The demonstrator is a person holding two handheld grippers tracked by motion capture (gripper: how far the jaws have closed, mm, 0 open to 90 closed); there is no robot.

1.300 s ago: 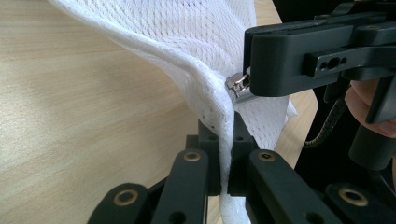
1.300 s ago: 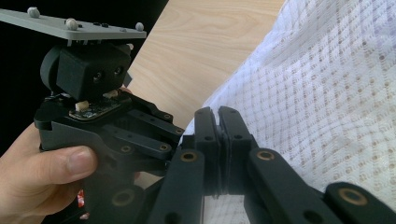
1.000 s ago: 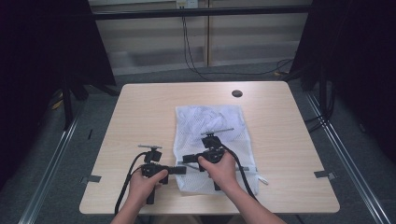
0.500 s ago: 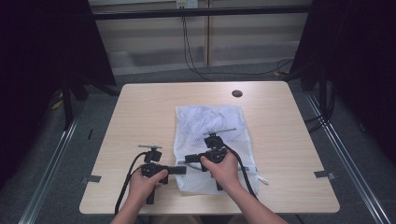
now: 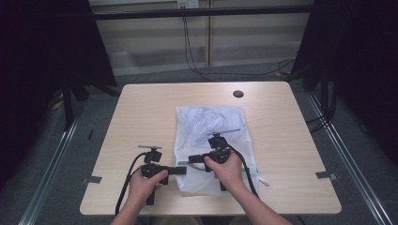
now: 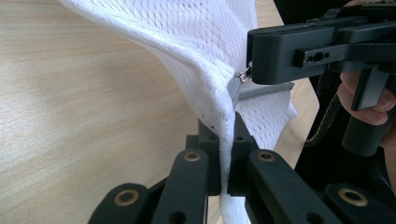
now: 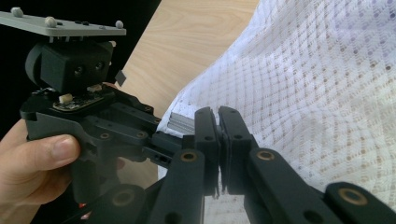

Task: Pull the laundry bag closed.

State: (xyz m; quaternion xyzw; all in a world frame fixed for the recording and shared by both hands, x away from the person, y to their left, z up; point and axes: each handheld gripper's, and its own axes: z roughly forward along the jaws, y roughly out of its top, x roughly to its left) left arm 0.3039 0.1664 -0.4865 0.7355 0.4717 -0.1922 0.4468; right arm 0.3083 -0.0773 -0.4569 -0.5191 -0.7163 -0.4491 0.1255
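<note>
White mesh bag (image 5: 210, 136), crumpled, rectangular

Worktop (image 5: 141, 108): light wood-grain w/ rounded corners, a round dark grommet (image 5: 238, 93) near its far right edge. Grey carpet floor (image 5: 56, 159) all round. Metal rails (image 5: 47, 183) run along the floor on both sides, w/ grey tape tabs (image 5: 325, 175) at the worktop's near edge. Black curtains (image 5: 37, 47) hang L & R. Back wall (image 5: 155, 37) is pale panelling; a wall outlet (image 5: 187, 3) at top centre, black cables (image 5: 190, 51) dropping to the floor. Light is even, dim at the sides.
</note>
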